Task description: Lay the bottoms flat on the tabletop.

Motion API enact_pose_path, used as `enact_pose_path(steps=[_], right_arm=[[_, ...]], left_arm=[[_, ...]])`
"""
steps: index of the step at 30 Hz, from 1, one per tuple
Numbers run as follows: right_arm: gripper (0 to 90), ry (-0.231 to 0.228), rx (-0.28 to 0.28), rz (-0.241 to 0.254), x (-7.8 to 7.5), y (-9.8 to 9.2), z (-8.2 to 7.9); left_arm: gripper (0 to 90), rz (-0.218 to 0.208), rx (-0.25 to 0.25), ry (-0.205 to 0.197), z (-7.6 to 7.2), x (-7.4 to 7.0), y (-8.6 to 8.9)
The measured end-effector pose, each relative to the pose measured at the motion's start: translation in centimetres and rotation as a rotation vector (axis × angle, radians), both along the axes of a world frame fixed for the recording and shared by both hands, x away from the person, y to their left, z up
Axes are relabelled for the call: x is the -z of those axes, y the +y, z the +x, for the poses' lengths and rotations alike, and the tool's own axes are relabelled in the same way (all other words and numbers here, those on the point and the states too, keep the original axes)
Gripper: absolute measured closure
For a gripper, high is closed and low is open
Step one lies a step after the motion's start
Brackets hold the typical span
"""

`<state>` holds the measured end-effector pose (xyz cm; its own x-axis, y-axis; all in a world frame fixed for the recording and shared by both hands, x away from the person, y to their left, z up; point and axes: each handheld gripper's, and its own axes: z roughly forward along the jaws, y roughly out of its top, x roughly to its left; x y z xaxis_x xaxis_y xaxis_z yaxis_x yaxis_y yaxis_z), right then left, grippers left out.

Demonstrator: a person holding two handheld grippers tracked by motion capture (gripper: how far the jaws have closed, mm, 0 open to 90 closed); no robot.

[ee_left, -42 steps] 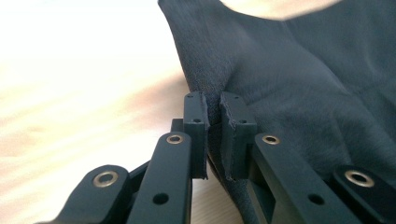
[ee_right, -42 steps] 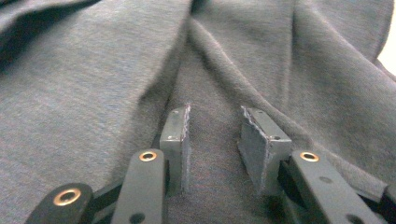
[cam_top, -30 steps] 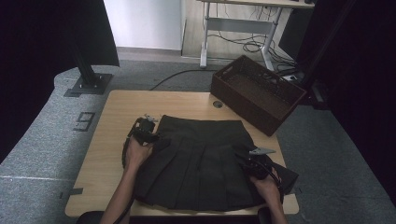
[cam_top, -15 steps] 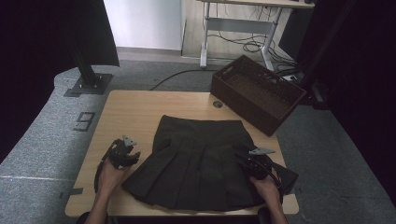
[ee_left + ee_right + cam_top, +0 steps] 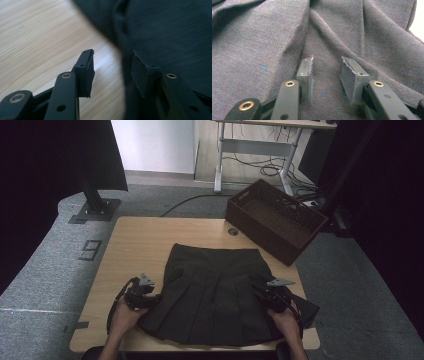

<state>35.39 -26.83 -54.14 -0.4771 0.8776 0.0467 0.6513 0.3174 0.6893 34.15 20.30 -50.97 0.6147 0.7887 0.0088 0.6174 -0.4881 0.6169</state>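
Dark pleated skirt (image 5: 215,295) lies flat on the tabletop (image 5: 145,240), waistband at the far side, hem toward the person. Left gripper (image 5: 142,295) at the skirt's left edge: jaws spread after just opening, one over bare wood, the other over fabric, skirt edge in the gap, not pinched (image 5: 112,72). Right gripper (image 5: 272,295) on the skirt's right side, jaws apart over the cloth, nothing clamped (image 5: 325,77). Brown basket (image 5: 275,220) sits at the far right corner
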Motion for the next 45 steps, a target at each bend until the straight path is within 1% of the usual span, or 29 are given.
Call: enact_pose_path(steps=[3, 5, 7, 8, 9, 10, 12, 13, 14, 15, 17, 19, 21, 23, 25, 27, 28, 29, 30, 32, 33, 34, 35, 37, 38, 40, 43, 44, 45], right_arm=[[61.3, -0.001, 0.000, 0.001, 0.0, 0.0, 0.0], [61.3, 0.000, -0.001, 0.001, 0.0, 0.0, 0.0], [61.2, -0.001, -0.002, 0.004, 0.0, -0.1, 0.0], [61.2, -0.002, -0.003, 0.006, 0.0, -0.1, 0.0], [61.2, -0.002, -0.003, 0.007, 0.0, -0.1, 0.0], [61.2, -0.002, -0.003, 0.007, 0.0, -0.1, 0.0], [61.1, 0.000, -0.004, 0.006, 0.0, -0.1, 0.0], [61.1, 0.000, -0.004, 0.007, 0.0, -0.1, 0.0], [61.1, -0.001, -0.004, 0.008, 0.0, -0.1, 0.0], [61.1, -0.002, -0.004, 0.009, 0.0, -0.1, 0.0], [61.1, 0.000, -0.003, 0.009, 0.0, -0.1, 0.0], [61.1, 0.001, -0.002, 0.007, 0.0, -0.1, 0.0], [61.0, -0.001, -0.002, 0.005, 0.0, 0.0, 0.0], [61.0, -0.002, -0.002, 0.008, 0.0, -0.1, 0.0], [60.9, 0.001, -0.002, 0.008, 0.0, -0.1, 0.0], [60.9, 0.001, -0.001, 0.007, 0.0, -0.1, 0.0], [61.0, 0.001, -0.001, 0.007, 0.0, -0.1, 0.0], [60.9, 0.001, -0.001, 0.008, 0.0, -0.1, 0.0], [60.9, 0.001, -0.001, 0.007, 0.0, -0.1, 0.0], [60.9, -0.001, -0.002, 0.005, 0.0, -0.1, 0.0], [60.9, -0.001, -0.002, 0.006, 0.0, -0.1, 0.0], [60.9, -0.001, -0.002, 0.006, 0.0, -0.1, 0.1], [60.9, 0.000, -0.003, 0.005, 0.0, 0.0, 0.1], [60.9, 0.000, -0.003, 0.002, 0.0, 0.0, 0.1], [60.9, -0.001, -0.003, 0.002, 0.0, 0.0, 0.1], [60.9, -0.001, -0.003, 0.002, 0.0, 0.0, 0.1], [60.9, -0.001, -0.004, 0.005, 0.0, -0.1, 0.1], [61.0, -0.001, -0.006, 0.006, 0.0, -0.1, 0.1], [61.0, -0.001, -0.007, 0.009, 0.0, -0.1, 0.1]], left_arm=[[52.1, 0.000, -0.005, -0.007, 0.3, -0.3, -0.5], [52.3, 0.030, -0.058, -0.030, 0.8, -0.2, -0.4], [52.8, 0.021, -0.126, -0.043, 1.6, -0.2, 0.5], [53.4, 0.026, -0.161, -0.049, 2.0, -0.2, 1.0], [54.2, 0.043, -0.190, -0.040, 2.5, 0.0, 1.6], [54.6, 0.064, -0.196, -0.023, 3.0, 0.4, 1.9], [54.5, 0.091, -0.190, 0.013, 3.5, 1.1, 2.2], [54.0, 0.085, -0.175, 0.031, 3.6, 1.4, 2.3], [53.6, 0.051, -0.151, 0.043, 3.5, 1.7, 2.2], [53.5, 0.007, -0.114, 0.062, 3.3, 1.7, 2.1], [52.7, -0.029, -0.077, 0.063, 2.9, 1.7, 1.4], [52.8, -0.052, -0.054, 0.061, 2.7, 1.5, 0.8], [53.0, -0.044, -0.040, 0.056, 2.7, 1.3, 0.1], [53.1, -0.061, -0.034, 0.066, 2.8, 1.2, -0.3], [53.1, -0.061, -0.026, 0.070, 2.9, 1.1, -0.7], [53.1, -0.054, -0.026, 0.063, 3.0, 1.2, -1.2], [53.3, -0.047, -0.031, 0.065, 3.1, 1.3, -1.4], [54.2, -0.024, -0.041, 0.072, 3.2, 1.6, -1.6], [55.6, -0.006, -0.048, 0.062, 3.2, 1.9, -1.7], [57.9, -0.004, -0.058, 0.057, 3.2, 1.9, -1.9], [60.9, -0.002, -0.061, 0.059, 3.2, 1.8, -2.0], [64.5, -0.004, -0.068, 0.063, 3.2, 1.8, -2.2], [70.5, -0.010, -0.070, 0.071, 3.2, 1.8, -2.3], [81.1, -0.031, -0.090, 0.096, 3.2, 1.7, -2.7], [84.9, -0.039, -0.099, 0.107, 3.4, 1.7, -2.8], [88.5, -0.055, -0.097, 0.128, 3.7, 1.6, -2.8], [90.0, -0.064, -0.086, 0.139, 3.9, 1.6, -2.5], [90.0, -0.037, -0.091, 0.128, 4.0, 1.5, -2.3], [90.0, -0.012, -0.108, 0.105, 4.0, 1.2, -1.9]])
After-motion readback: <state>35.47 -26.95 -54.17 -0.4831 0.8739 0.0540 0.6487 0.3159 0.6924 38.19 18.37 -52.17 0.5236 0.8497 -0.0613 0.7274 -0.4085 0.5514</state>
